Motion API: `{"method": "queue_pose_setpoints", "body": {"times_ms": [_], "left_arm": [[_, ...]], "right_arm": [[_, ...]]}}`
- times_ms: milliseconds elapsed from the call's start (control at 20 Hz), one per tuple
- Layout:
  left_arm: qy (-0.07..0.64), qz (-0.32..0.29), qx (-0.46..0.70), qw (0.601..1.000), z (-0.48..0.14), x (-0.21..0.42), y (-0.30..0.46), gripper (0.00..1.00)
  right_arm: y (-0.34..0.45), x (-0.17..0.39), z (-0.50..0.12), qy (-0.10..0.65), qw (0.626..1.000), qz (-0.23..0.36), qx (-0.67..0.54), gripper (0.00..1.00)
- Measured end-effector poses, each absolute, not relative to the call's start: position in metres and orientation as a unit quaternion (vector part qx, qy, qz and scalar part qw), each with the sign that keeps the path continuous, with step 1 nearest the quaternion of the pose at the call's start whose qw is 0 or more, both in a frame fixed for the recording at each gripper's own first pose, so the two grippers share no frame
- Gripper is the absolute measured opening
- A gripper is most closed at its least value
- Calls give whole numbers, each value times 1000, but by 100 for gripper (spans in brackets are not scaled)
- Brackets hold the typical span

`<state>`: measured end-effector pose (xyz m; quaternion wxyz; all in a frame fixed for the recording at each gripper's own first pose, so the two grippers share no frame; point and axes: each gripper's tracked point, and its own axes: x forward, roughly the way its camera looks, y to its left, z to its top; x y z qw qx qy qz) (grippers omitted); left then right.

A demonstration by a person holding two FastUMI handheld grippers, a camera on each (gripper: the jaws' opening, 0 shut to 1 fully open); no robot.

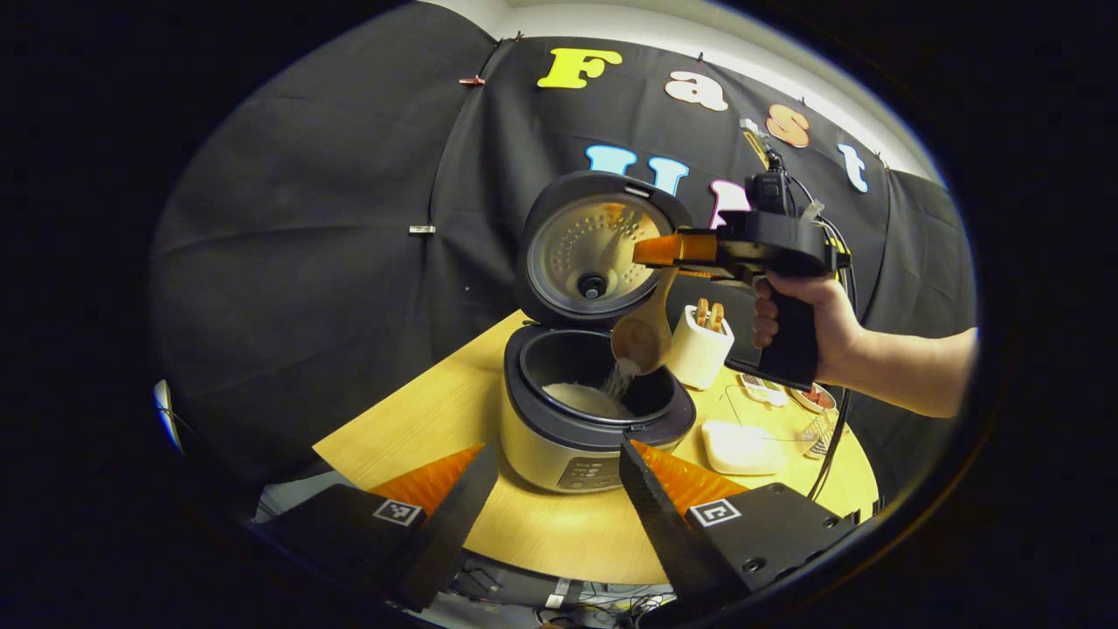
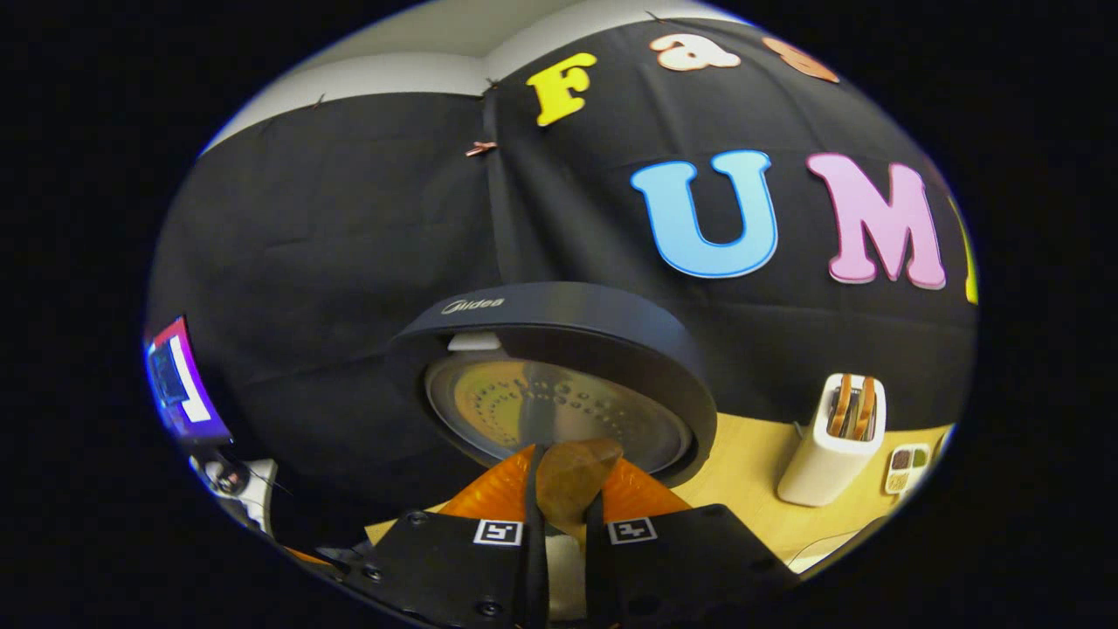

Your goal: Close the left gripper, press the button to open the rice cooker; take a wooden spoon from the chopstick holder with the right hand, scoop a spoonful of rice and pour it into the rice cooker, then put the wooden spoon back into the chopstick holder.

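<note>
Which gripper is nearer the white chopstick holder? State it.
Right. The right gripper, holding the wooden spoon, sits just above the white chopstick holder; the left gripper is across the rice cooker.

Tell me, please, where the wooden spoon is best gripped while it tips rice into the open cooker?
On the upper handle, where the right gripper clamps the wooden spoon now, coming from the chopstick holder side. The handle is slim; the bowl hangs low over the rice cooker, so fingers stay clear of the rice.

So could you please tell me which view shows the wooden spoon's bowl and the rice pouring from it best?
The left gripper view: the wooden spoon hangs tipped over the open rice cooker, rice falling. The right gripper view shows just the handle between the right gripper's fingers.
</note>
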<state>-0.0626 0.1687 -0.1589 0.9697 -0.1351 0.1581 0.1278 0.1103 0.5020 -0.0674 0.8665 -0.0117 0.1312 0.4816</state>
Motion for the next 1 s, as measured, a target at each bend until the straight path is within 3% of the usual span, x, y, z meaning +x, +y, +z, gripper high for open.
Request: {"method": "queue_pose_setpoints", "body": {"times_ms": [450,550,600,700,750,950,1000], "left_arm": [[164,126,-141,968,-162,-62,169,95],[163,126,-134,969,-160,-62,167,95],[162,126,-132,970,-158,-61,167,95],[160,124,-130,971,-155,-61,164,95],[159,122,-130,971,-153,-61,162,95],[153,116,-130,973,-146,-58,150,96],[152,113,-129,974,-143,-56,146,96]], "right_arm": [[508,73,-97,104,818,555,-112,21],[507,75,-95,115,821,551,-95,17],[507,77,-89,121,826,546,-77,21],[500,82,-71,129,837,531,-32,17],[496,87,-61,131,843,522,-6,21],[466,109,-25,151,858,481,96,21],[455,115,-18,154,861,471,117,16]]}}
